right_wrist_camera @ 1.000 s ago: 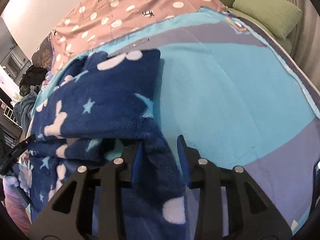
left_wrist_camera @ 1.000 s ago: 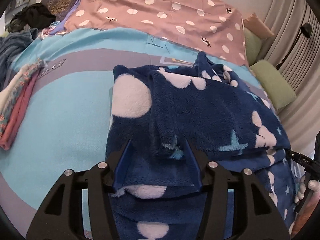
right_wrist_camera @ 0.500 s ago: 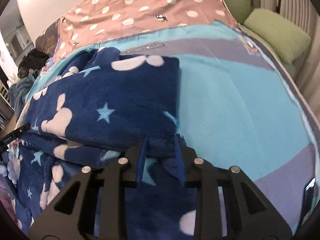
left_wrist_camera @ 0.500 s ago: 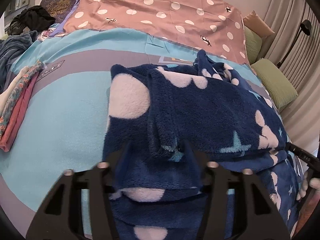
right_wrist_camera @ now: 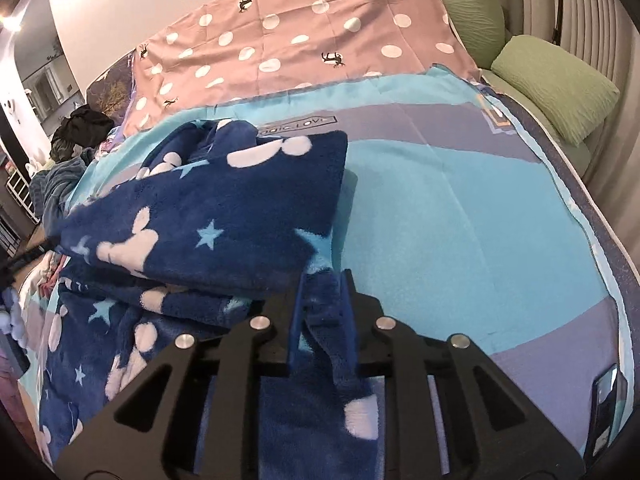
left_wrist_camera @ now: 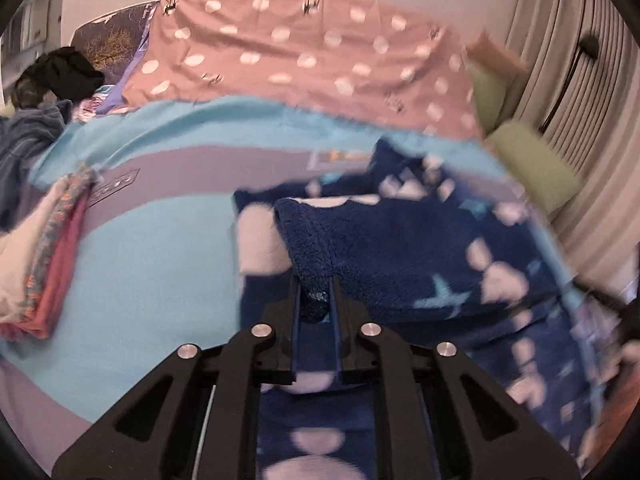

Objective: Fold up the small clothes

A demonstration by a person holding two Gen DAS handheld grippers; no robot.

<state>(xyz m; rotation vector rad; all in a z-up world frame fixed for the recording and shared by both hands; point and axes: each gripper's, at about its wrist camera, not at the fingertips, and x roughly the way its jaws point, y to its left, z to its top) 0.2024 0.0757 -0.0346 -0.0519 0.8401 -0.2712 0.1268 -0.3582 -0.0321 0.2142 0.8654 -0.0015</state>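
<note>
Both tongs have gone from standing wide around the fleece a second ago to pinching it: the left tongs (left_wrist_camera: 315, 300) are closing, pads nipped on a bunched edge of the navy fleece garment (left_wrist_camera: 400, 248), and the right tongs (right_wrist_camera: 322, 300) are closing too, clamped on the opposite near edge of the same garment (right_wrist_camera: 208, 216). Compared with the earlier frames the near layer now rides up off the rest, so this reads as the start of a lift to carry the edge over for the next fold; the fold itself is not yet made. The garment lies on the bed's blue-and-grey cover (right_wrist_camera: 460, 208), roughly in the middle, already doubled once, its lower part trailing off the near side. Around: a stack of folded clothes (left_wrist_camera: 48, 264) on the left, well apart; pink dotted sheet (right_wrist_camera: 304, 40) beyond; green pillows (right_wrist_camera: 556, 80) at the right edge; dark heap of laundry (left_wrist_camera: 68, 72) far left. Landing area ahead looks free; the thick fleece could slip or bunch.
</note>
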